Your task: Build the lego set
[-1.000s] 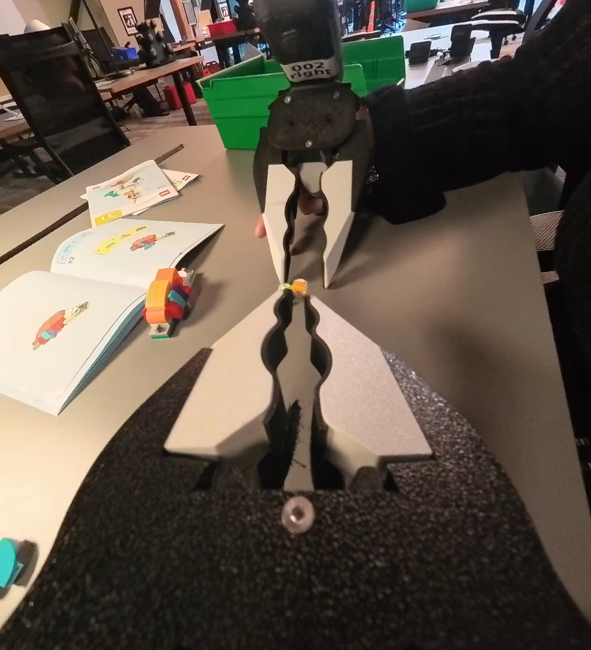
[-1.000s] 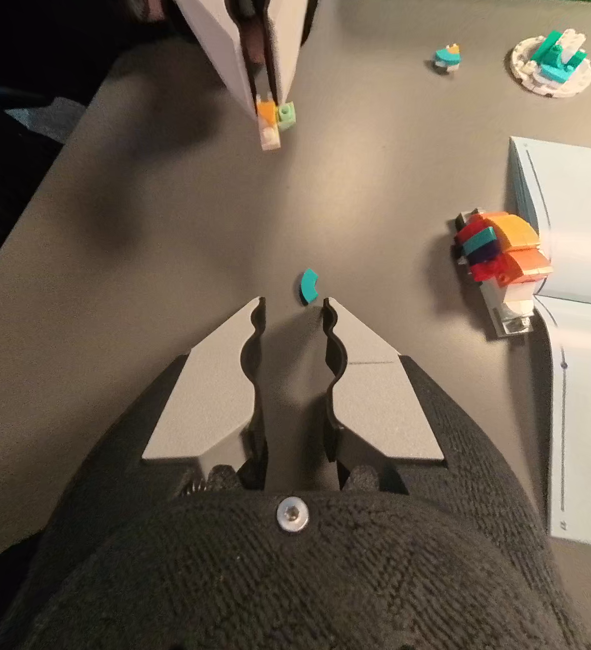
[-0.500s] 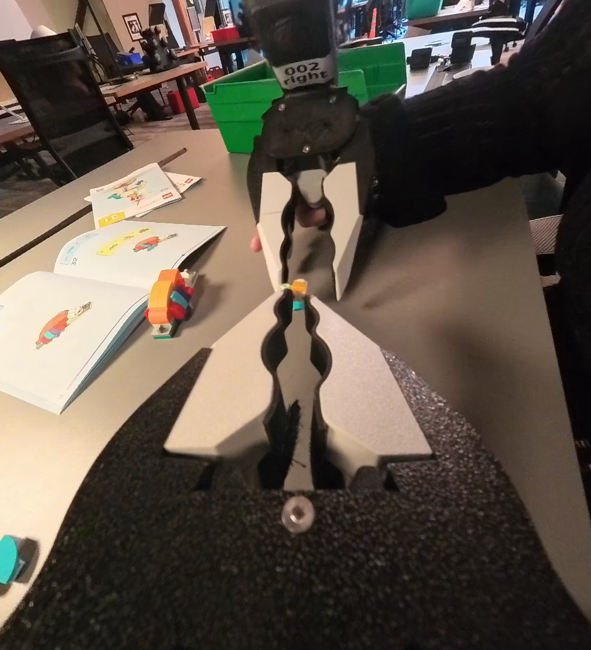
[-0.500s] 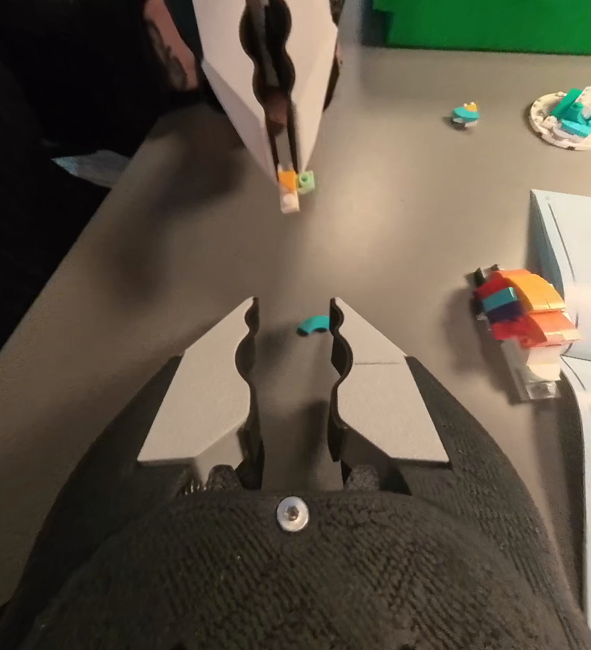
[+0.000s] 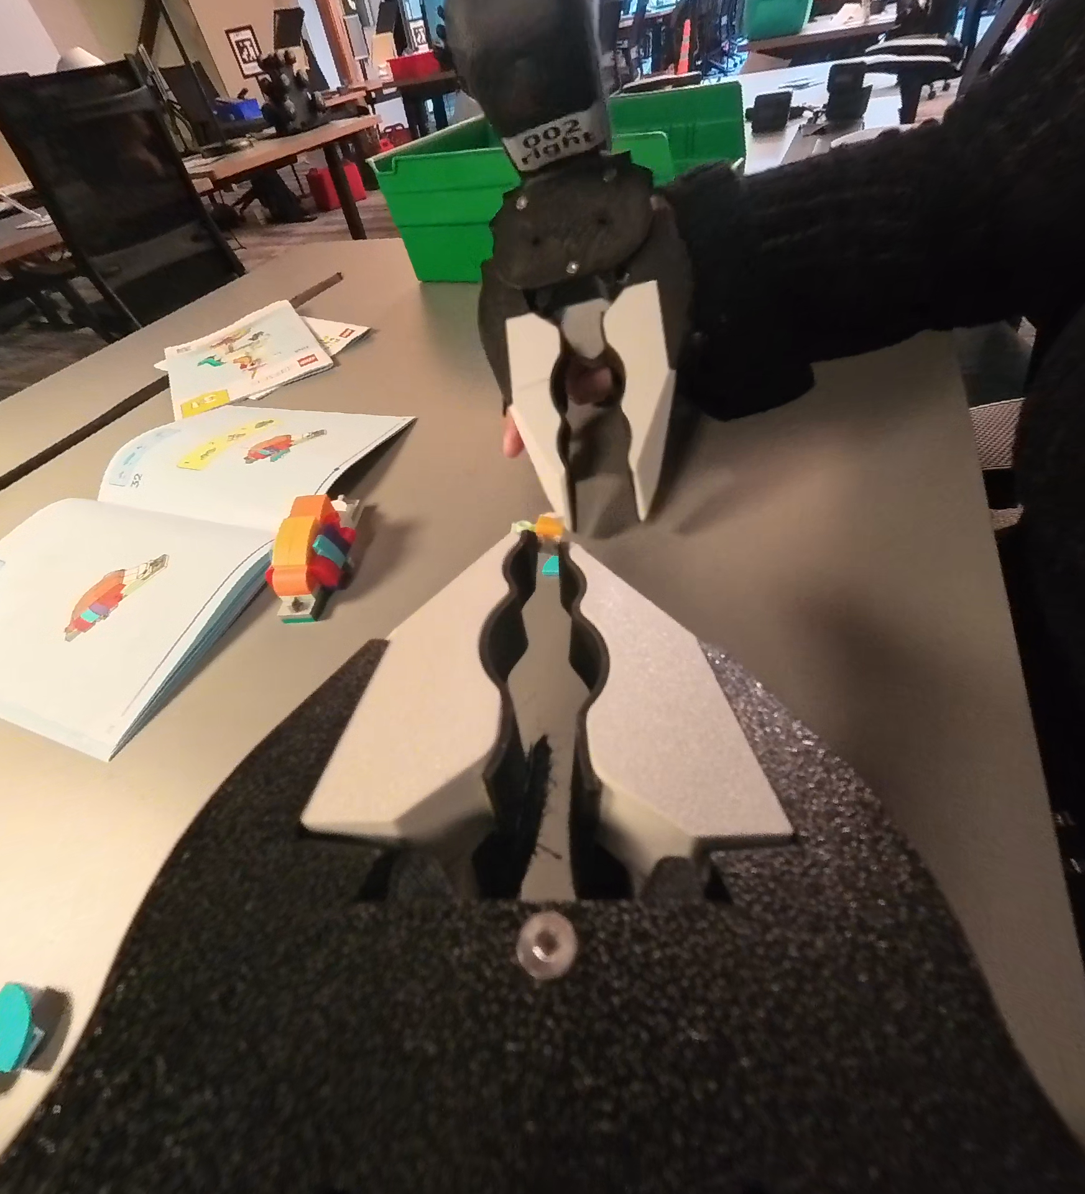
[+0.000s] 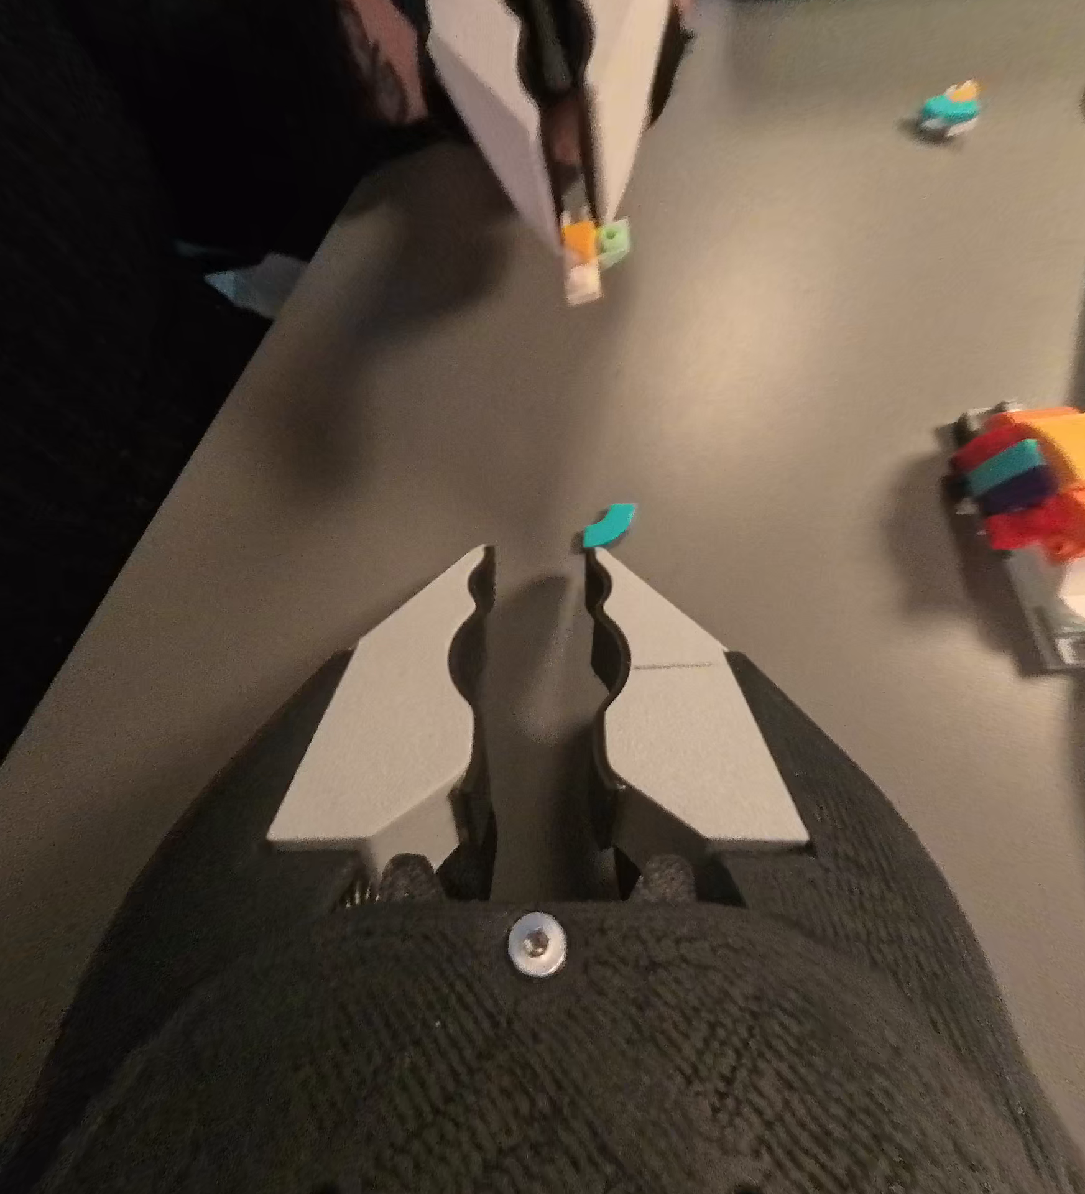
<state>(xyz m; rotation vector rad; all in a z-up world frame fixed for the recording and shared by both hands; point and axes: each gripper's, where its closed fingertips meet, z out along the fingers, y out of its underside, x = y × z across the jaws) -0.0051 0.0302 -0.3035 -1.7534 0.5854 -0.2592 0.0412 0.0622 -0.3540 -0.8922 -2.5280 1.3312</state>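
My left gripper (image 5: pixel 543 539) is shut on a small orange, white and light green lego piece (image 5: pixel 547 524) and holds it above the grey table (image 5: pixel 785 581). The right wrist view shows this gripper (image 6: pixel 581 271) and its piece (image 6: pixel 581 249) at the top. My right gripper (image 6: pixel 539 552) is open and empty, low over the table, facing the left one (image 5: pixel 607 520). A teal curved tile (image 6: pixel 607 523) lies on the table just beyond its right fingertip (image 6: pixel 594 562). The tile also shows in the left wrist view (image 5: pixel 551 567).
An orange and red lego model (image 5: pixel 313 562) lies beside an open instruction booklet (image 5: pixel 107 581); it also shows in the right wrist view (image 6: pixel 1056 491). A small teal and orange piece (image 5: pixel 0 1034), a second booklet (image 5: pixel 249 362) and a green bin (image 5: pixel 455 194) are on the table. The table edge (image 6: pixel 236 400) runs left. Some 8 cm of space lies between my two pairs of fingers.
The teal tile was between my right fingers half a second ago; it now lies just past the right fingertip and has turned. My left gripper still holds its piece, now closer.
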